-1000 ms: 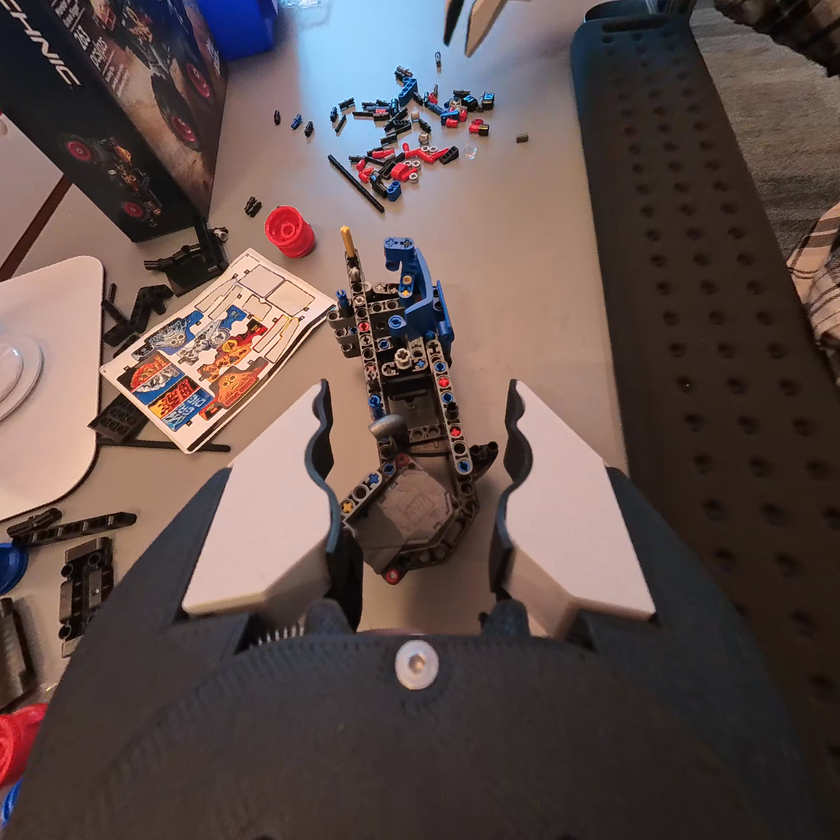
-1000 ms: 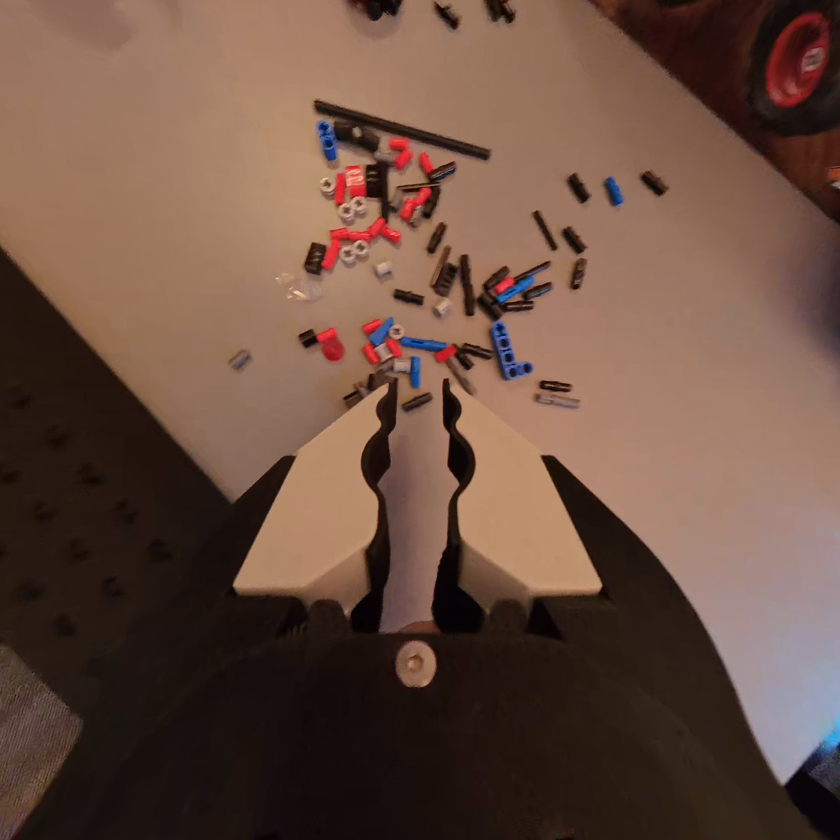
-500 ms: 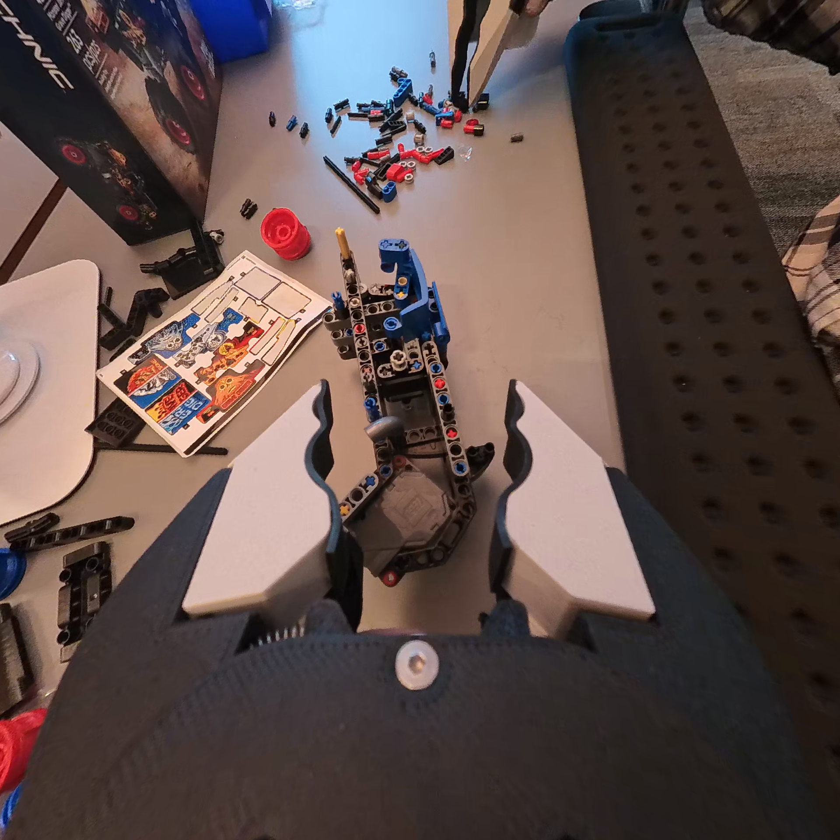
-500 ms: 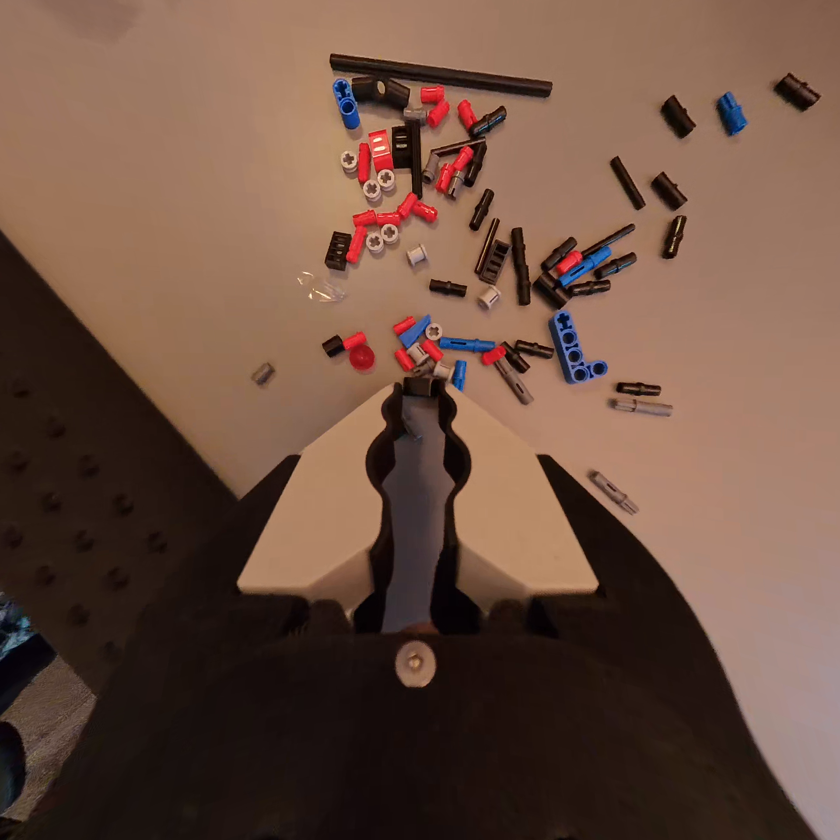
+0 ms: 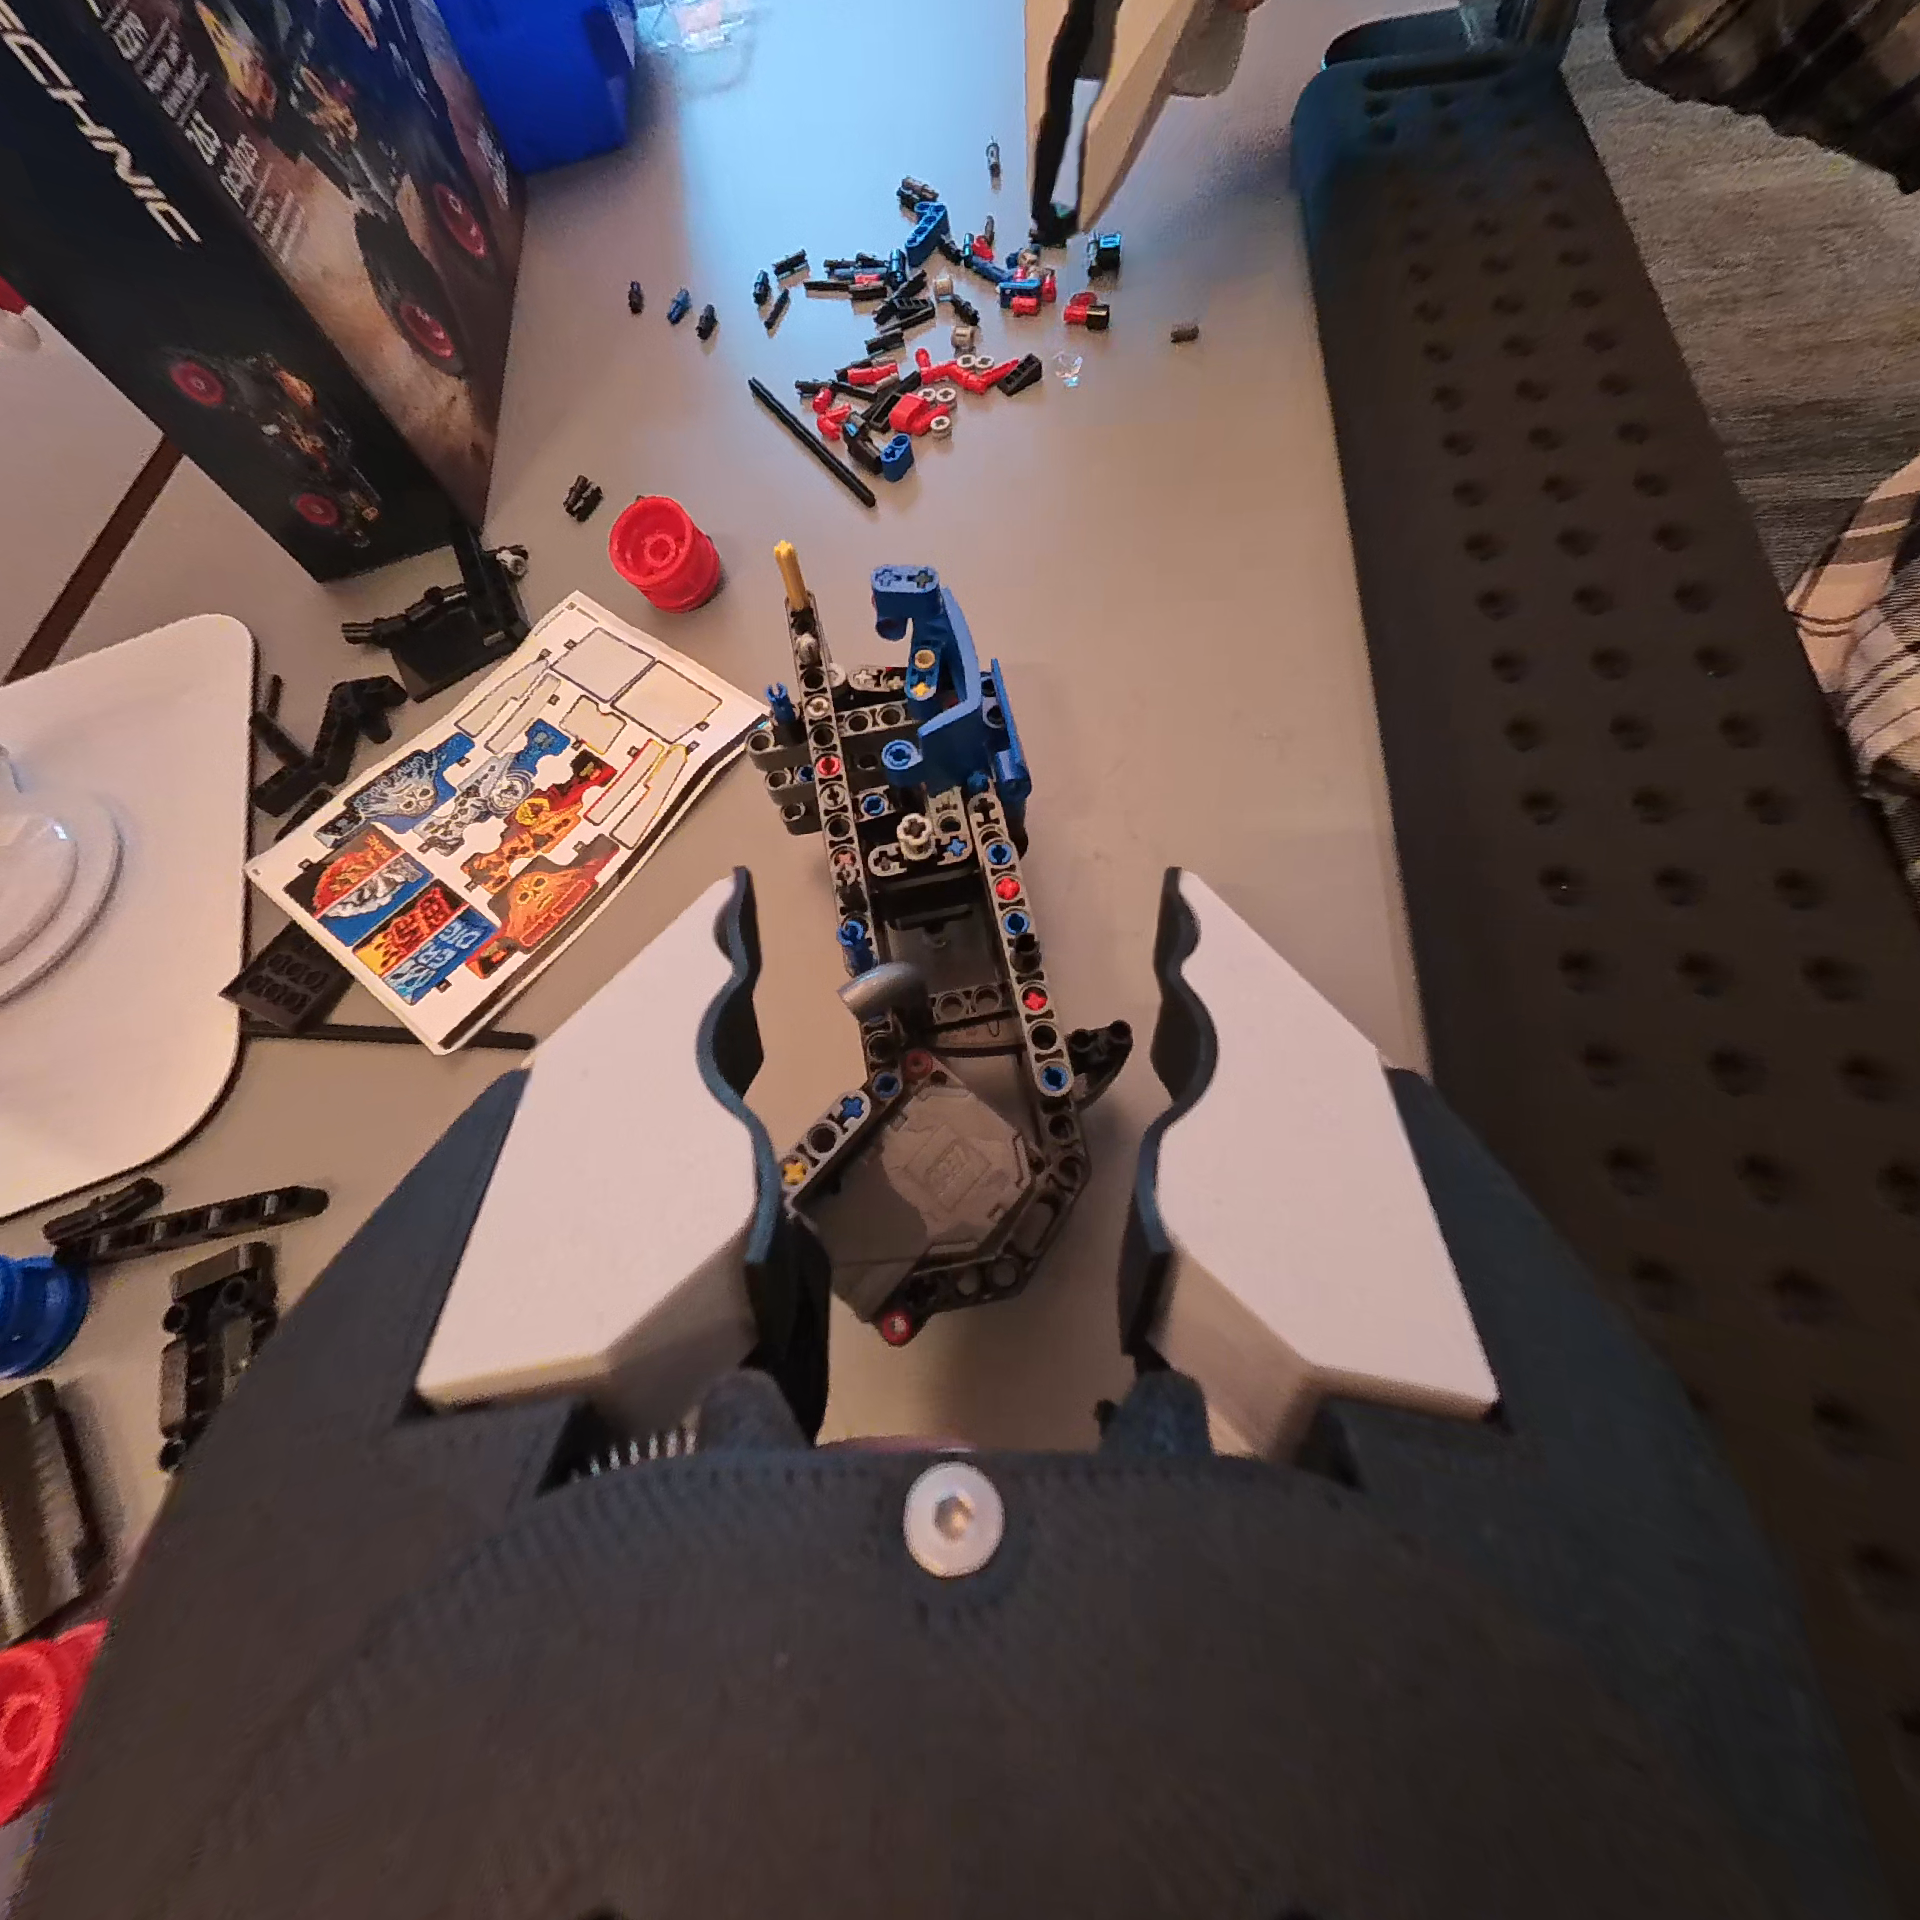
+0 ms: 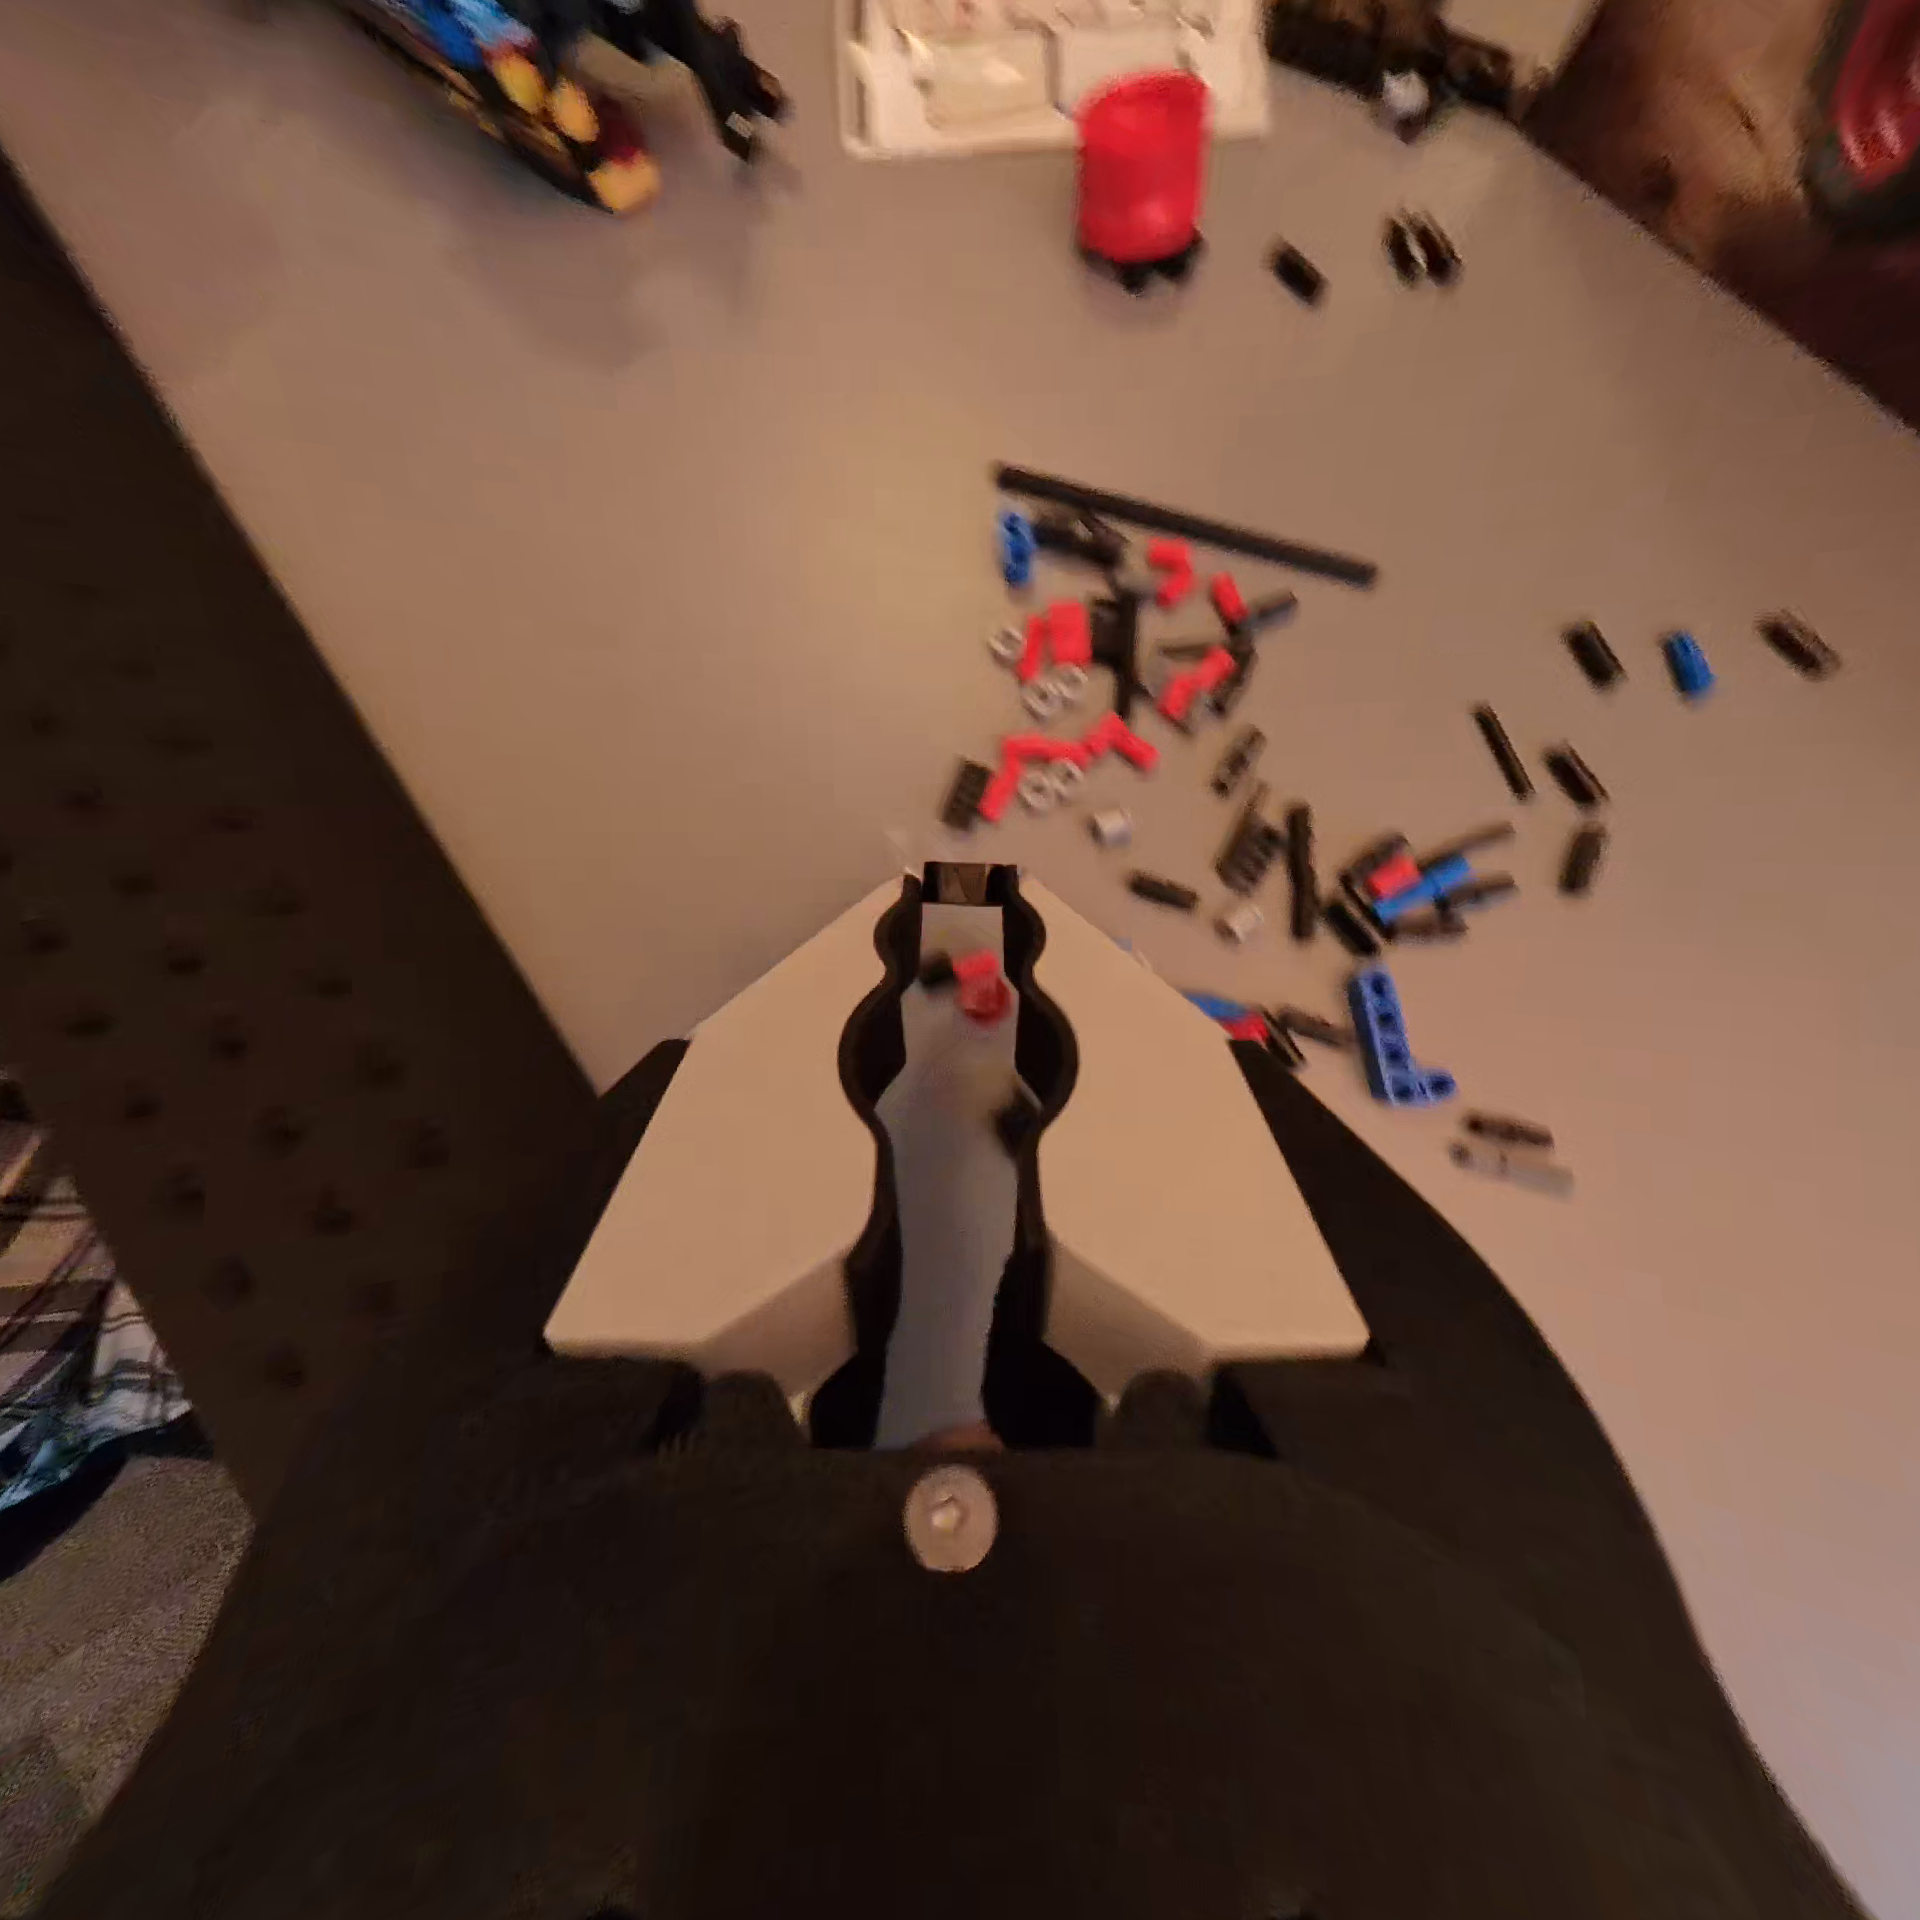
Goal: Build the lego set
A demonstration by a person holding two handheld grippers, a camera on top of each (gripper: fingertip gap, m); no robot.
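The half-built lego chassis (image 5: 935, 935), black and grey beams with a blue part at its far end, lies on the grey table. My left gripper (image 5: 956, 935) is open and hangs over its near half, one finger on each side, apart from it. My right gripper (image 6: 961, 883) is shut on a small black lego piece (image 6: 958, 883) at its tips, lifted above the pile of loose small pieces (image 6: 1247, 748). It also shows in the left wrist view (image 5: 1060, 223), at the far end of the pile (image 5: 925, 322). The right wrist view is blurred.
A sticker sheet (image 5: 499, 821), a red wheel hub (image 5: 665, 551) and the set's box (image 5: 260, 260) lie left of the chassis. A black perforated mat (image 5: 1610, 727) runs along the right. A white board (image 5: 104, 883) and black beams (image 5: 187, 1226) sit at the left. The grippers' ends are close to 30 centimetres from one another. From either gripper's tips it is about 20 centimetres to the red wheel hub (image 5: 665, 551). It is also in sight in the right wrist view (image 6: 1110, 114).
My right gripper closed on a small black piece at the pile's edge and has lifted and tilted away with it. My left gripper stays open over the chassis.
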